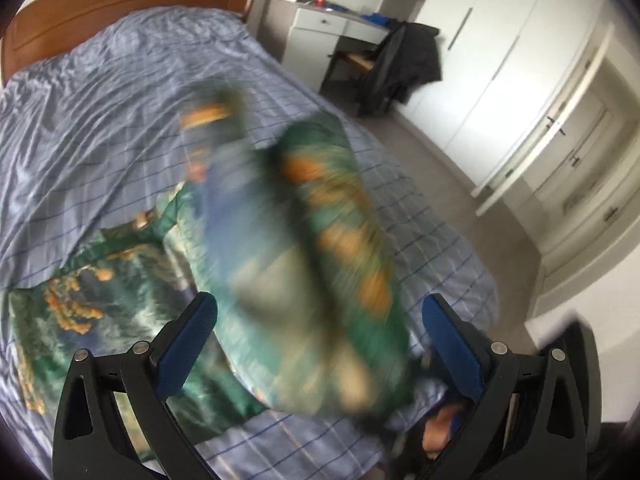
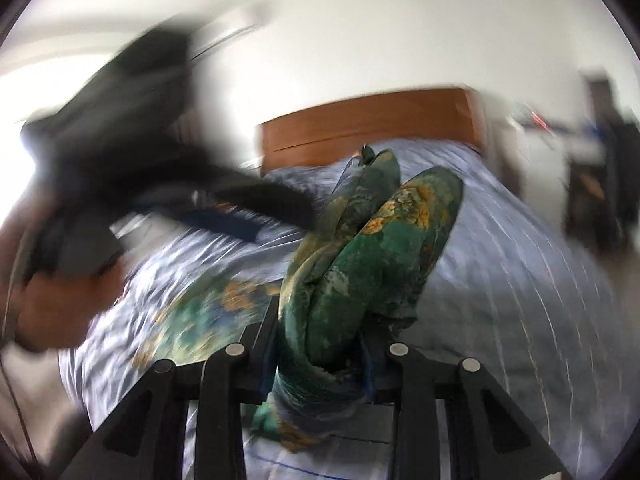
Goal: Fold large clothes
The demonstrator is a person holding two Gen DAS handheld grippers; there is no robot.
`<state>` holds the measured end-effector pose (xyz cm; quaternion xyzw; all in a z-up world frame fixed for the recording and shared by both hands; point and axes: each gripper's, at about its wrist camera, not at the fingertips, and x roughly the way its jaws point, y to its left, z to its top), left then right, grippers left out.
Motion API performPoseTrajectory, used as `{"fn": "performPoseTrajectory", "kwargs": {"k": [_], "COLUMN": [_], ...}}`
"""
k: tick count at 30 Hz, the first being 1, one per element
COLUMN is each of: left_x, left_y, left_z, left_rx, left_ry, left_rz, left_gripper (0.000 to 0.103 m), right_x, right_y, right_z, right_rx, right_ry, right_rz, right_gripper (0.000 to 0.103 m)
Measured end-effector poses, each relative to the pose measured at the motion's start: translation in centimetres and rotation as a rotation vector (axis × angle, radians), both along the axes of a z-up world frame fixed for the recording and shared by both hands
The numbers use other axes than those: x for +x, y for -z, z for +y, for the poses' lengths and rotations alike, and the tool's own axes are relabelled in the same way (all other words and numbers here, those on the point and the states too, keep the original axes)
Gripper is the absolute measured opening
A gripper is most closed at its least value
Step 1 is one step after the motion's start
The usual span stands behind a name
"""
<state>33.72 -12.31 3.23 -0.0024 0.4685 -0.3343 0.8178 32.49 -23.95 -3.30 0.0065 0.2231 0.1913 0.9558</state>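
Green patterned garment (image 2: 360, 264), folding barely begun: one bunched end clamped in the right claw (image 2: 320, 360) above the bed (image 1: 120, 80), remainder spread unfolded near its foot edge; left claw (image 1: 320, 344) gapes empty.

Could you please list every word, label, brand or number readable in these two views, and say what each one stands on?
No text can be read in either view.
Green patterned garment: a print in green, orange and blue, with no lettering.
Small items on the white desk: too small and blurred to show any label.
Blue-striped bed cover, wardrobe doors and headboard: no writing shows.
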Motion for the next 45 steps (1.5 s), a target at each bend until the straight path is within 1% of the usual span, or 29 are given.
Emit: {"fn": "performPoseTrajectory", "kwargs": {"k": [3,5,7,8,9,11,13,14,16,18,20,21,22,23,24,25,27,28,29,31,32,33,34,35,36,38,40,42,45], "left_x": [-0.3,-0.6,-0.6,-0.3,0.0,0.7,1.7,2.2,3.0,3.6,4.3,4.5,4.6,4.8,4.9,4.8,5.1,5.1,5.2,5.5,5.5,5.3,5.2,5.1,4.8,4.5,4.3,4.1,3.9], "left_y": [1.1,2.4,3.6,4.2,4.6,5.0,4.8,4.7,4.7,4.9,5.8,6.5,7.4,8.0,8.6,9.6,10.7,11.2,11.7,12.9,13.5,14.1,15.1,15.6,16.6,18.2,19.3,19.8,19.9], "left_z": [1.8,3.0,4.1,5.2,6.0,8.0,10.6,11.7,14.2,16.8,19.4,20.4,21.9,22.7,23.7,24.8,26.2,26.8,27.6,28.8,29.3,29.9,30.5,31.2,31.7,32.3,32.6,32.9,33.0], "left_rx": [0.081,0.19,0.251,0.24,0.205,0.169,0.133,0.116,0.1,0.103,0.09,0.089,0.091,0.091,0.086,0.075,0.054,0.04,0.025,-0.003,-0.011,-0.011,-0.023,-0.048,-0.079,-0.116,-0.147,-0.173,-0.172], "left_ry": [-0.059,-0.118,-0.167,-0.19,-0.198,-0.212,-0.239,-0.249,-0.271,-0.292,-0.321,-0.34,-0.364,-0.379,-0.395,-0.417,-0.443,-0.454,-0.462,-0.47,-0.475,-0.484,-0.497,-0.505,-0.513,-0.526,-0.537,-0.546,-0.541], "left_rz": [0.005,-0.007,-0.006,0.02,0.05,0.067,0.074,0.079,0.071,0.058,0.072,0.079,0.087,0.097,0.107,0.119,0.139,0.146,0.153,0.164,0.168,0.172,0.187,0.206,0.228,0.245,0.248,0.245,0.234], "left_gripper": [0.102,0.1,0.064,0.045,0.037,0.033,0.032,0.032,0.032,0.033,0.033,0.033,0.033,0.033,0.033,0.033,0.033,0.033,0.033,0.033,0.034,0.035,0.035,0.036,0.036,0.038,0.038,0.039,0.039], "right_x": [-1.3,-2.2,-2.4,-2.4,-2.5,-2.3,-1.8,-1.7,-1.8,-0.5,0.7,2.1,2.2,3.5,4.6,5.8,7.4,8.0,8.7,8.7,9.1,9.0,9.0,9.9,10.3,11.0,11.0,11.3,11.5], "right_y": [0.0,0.3,0.8,1.1,1.3,1.4,0.9,0.3,-0.5,-1.0,-0.7,-0.4,0.0,0.5,0.8,1.4,2.4,2.9,3.6,4.6,5.7,6.0,6.8,8.5,9.4,11.9,13.1,13.7,13.0], "right_z": [5.2,7.6,9.1,9.7,9.7,9.5,8.6,7.7,6.0,4.2,2.9,2.7,2.8,3.1,3.4,4.1,5.8,6.7,8.2,10.3,11.8,12.7,13.5,14.2,14.5,15.1,15.2,15.1,14.9], "right_rx": [-0.124,-0.18,-0.192,-0.19,-0.189,-0.154,-0.097,-0.054,-0.01,0.018,0.014,-0.007,-0.019,-0.041,-0.051,-0.065,-0.096,-0.109,-0.119,-0.14,-0.17,-0.188,-0.202,-0.207,-0.211,-0.229,-0.224,-0.201,-0.203], "right_ry": [-0.145,-0.216,-0.272,-0.293,-0.295,-0.323,-0.369,-0.386,-0.389,-0.359,-0.321,-0.292,-0.281,-0.263,-0.257,-0.256,-0.255,-0.268,-0.297,-0.347,-0.38,-0.39,-0.392,-0.389,-0.384,-0.358,-0.346,-0.333,-0.343], "right_rz": [-0.047,-0.074,-0.083,-0.079,-0.075,-0.05,0.007,0.029,0.041,0.067,0.097,0.124,0.138,0.164,0.18,0.207,0.237,0.253,0.265,0.268,0.281,0.299,0.326,0.383,0.426,0.509,0.519,0.537,0.543], "right_gripper": [0.032,0.032,0.032,0.032,0.033,0.036,0.063,0.065,0.066,0.066,0.066,0.066,0.066,0.066,0.063,0.048,0.026,0.023,0.023,0.023,0.023,0.023,0.023,0.022,0.022,0.022,0.021,0.02,0.02]}}
